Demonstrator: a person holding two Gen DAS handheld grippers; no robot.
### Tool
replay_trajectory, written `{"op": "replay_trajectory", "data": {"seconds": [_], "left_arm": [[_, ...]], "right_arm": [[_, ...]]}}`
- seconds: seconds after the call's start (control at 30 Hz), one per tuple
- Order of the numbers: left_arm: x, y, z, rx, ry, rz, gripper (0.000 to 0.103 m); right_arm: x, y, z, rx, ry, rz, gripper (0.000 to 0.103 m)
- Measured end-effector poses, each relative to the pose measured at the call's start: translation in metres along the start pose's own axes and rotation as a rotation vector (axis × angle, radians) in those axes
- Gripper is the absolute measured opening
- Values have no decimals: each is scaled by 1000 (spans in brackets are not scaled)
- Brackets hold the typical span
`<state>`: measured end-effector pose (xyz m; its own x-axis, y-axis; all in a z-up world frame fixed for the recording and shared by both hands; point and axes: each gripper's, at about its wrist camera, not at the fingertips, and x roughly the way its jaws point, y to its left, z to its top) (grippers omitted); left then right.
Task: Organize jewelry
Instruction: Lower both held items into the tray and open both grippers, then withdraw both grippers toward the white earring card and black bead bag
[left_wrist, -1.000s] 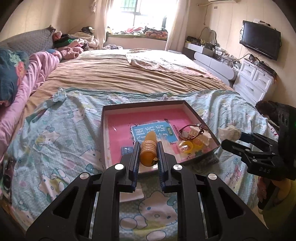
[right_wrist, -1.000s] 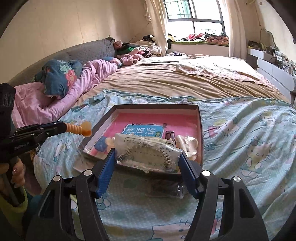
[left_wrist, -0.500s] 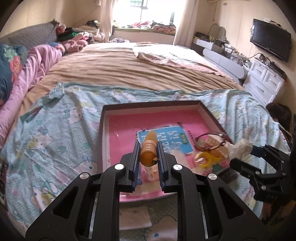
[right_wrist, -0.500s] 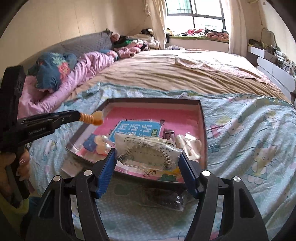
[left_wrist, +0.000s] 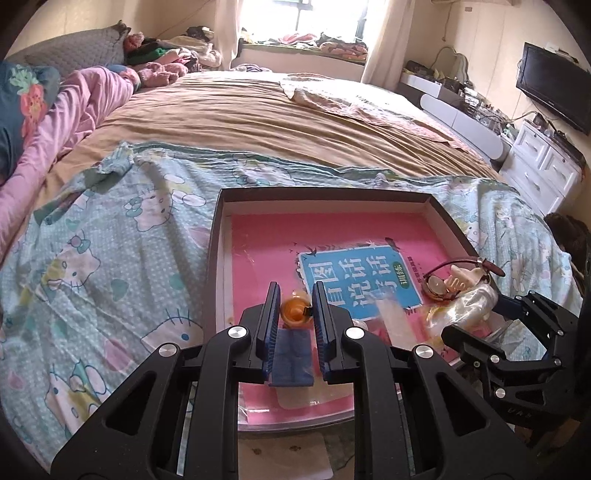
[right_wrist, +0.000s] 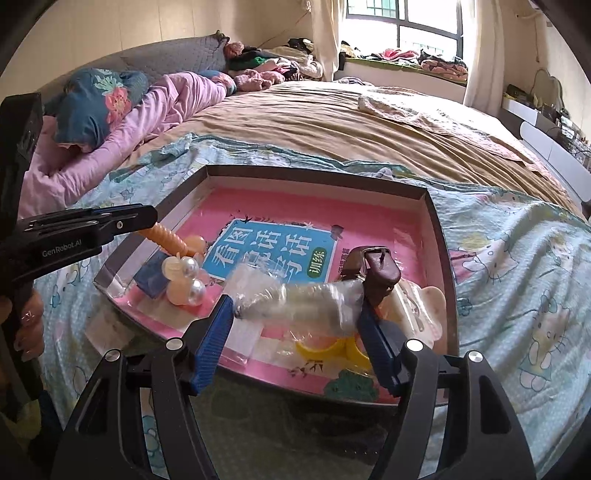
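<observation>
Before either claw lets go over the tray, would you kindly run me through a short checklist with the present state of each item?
1. Left claw grips the orange ribbed piece: ok, pinched between its pads.
2. Orange ribbed piece is over the tray: ok, it points down at the near left corner by the pearl beads.
3. Right claw holds the clear plastic bag: ok, the bag spans its pads.
4. Bag is over the tray: ok.
5. Landing spot for the bag is bare: not ok, the brown watch strap and yellow ring lie there.
6. Bag's contents: cannot tell, blurred.
</observation>
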<state>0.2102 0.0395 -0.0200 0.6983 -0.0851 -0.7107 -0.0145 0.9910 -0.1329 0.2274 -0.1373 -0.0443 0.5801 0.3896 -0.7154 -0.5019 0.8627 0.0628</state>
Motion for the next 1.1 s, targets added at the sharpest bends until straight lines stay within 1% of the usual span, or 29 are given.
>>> {"op": "replay_trajectory", "data": {"seconds": [0.03,0.1,0.13,0.17,0.3,0.37,0.43,0.5,0.6,0.73,0.8,0.83,0.87,0.9,1.1], "left_arm": [[0,0,0,0,0,0,11],[1,1,1,2,0,3,11],[1,1,1,1,1,2,14],[0,2,1,-1,1,1,22],[-6,0,2,6,-15,1,31],[-11,-2,2,10,-26,2,45],[-18,-4,3,12,-40,1,49],[-25,-7,4,15,-53,2,58],[-37,-10,3,23,-74,11,64],[-49,-12,1,26,-91,29,77],[-55,-12,0,26,-97,38,79],[-58,-12,-2,26,-99,39,81],[-61,-13,-3,28,-100,42,85],[-63,-13,-5,30,-100,46,86],[-69,-8,-17,28,-88,66,89]], "right_arm": [[-1,0,0,0,-5,0,68],[-6,1,1,-3,-24,-3,74],[-9,1,1,-7,-33,-7,76],[-13,2,2,-12,-45,-11,79],[-29,1,1,-17,-80,-14,87],[-39,-1,0,-13,-95,-12,89],[-46,-3,-2,-11,-106,-11,91],[-53,-4,-5,-12,-112,-13,93],[-63,-6,-10,-14,-115,-17,95],[-71,-9,-18,-6,-115,-24,96],[-74,-10,-21,0,-109,-24,96],[-76,-11,-23,4,-108,-25,97],[-77,-12,-25,7,-106,-25,97],[-79,-12,-27,9,-104,-25,97],[-84,-14,-36,20,-85,-27,97]]}}
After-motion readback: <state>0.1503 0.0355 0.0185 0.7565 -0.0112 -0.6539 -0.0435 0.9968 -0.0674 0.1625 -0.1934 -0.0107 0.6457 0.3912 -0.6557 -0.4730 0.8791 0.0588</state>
